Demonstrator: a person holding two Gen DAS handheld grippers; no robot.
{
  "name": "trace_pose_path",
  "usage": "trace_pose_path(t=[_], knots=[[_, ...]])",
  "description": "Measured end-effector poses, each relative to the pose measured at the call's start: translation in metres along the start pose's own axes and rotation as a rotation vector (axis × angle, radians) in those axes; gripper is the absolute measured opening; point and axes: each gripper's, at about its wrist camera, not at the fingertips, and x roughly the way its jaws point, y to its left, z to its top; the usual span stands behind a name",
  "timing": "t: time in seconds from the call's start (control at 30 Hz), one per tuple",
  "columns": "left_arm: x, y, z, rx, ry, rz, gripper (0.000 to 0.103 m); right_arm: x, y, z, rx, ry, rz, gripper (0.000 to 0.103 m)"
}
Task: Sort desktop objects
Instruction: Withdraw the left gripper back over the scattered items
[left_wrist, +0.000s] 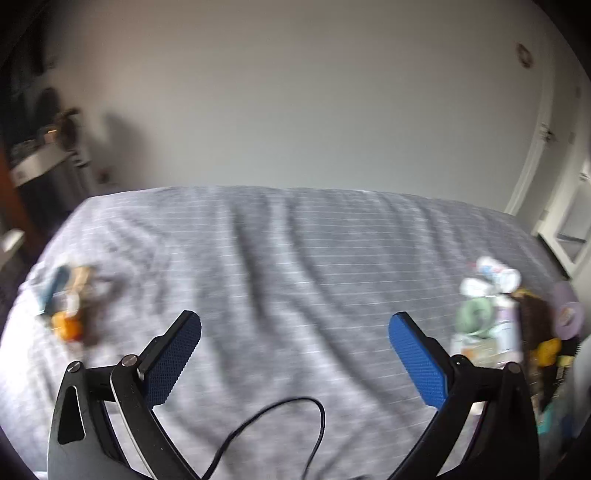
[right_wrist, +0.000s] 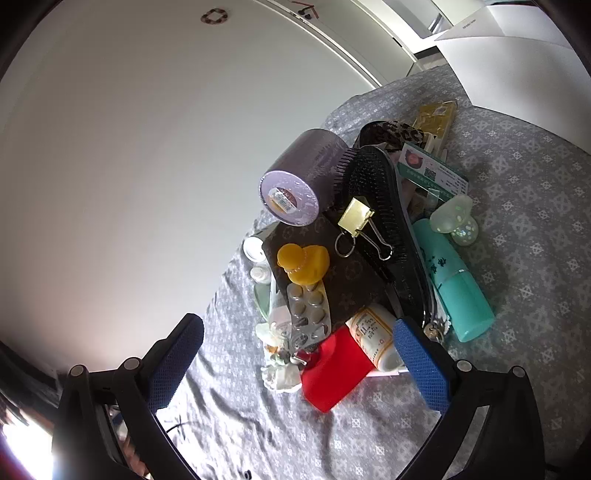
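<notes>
We find the right gripper (right_wrist: 297, 363) with jaws wide and nothing held, poised over the near edge of the unsorted pile; the red box (right_wrist: 332, 373) and white pill bottle (right_wrist: 373, 334) lie between the pads. We judge the red box the cleanest pick — it sits apart from the blister pack (right_wrist: 306, 306). The left gripper (left_wrist: 295, 354) is wide and empty over bare bedsheet (left_wrist: 295, 258). Farther off, hairbrush (right_wrist: 384, 206) and binder clip (right_wrist: 356, 218) overlap — snag risk
</notes>
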Motion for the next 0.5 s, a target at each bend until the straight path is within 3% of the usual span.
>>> trace_pose_path(t=[0.17, 0.3, 0.43, 0.5], knots=[[-0.022, 0.161, -0.015, -0.187, 0.018, 0.249, 0.102, -0.002, -0.001, 0.000, 0.006, -0.006, -0.032, 0.103], [-0.039, 0.261, -0.040, -0.358, 0.010, 0.403, 0.102, 0.002, 0.001, 0.000, -0.010, -0.003, -0.074, 0.103], [-0.039, 0.318, -0.073, -0.490, 0.055, 0.468, 0.102, 0.006, 0.007, -0.002, -0.055, 0.004, -0.109, 0.103], [-0.033, 0.337, -0.085, -0.580, 0.095, 0.417, 0.102, 0.008, 0.009, -0.004, -0.074, 0.010, -0.127, 0.103]])
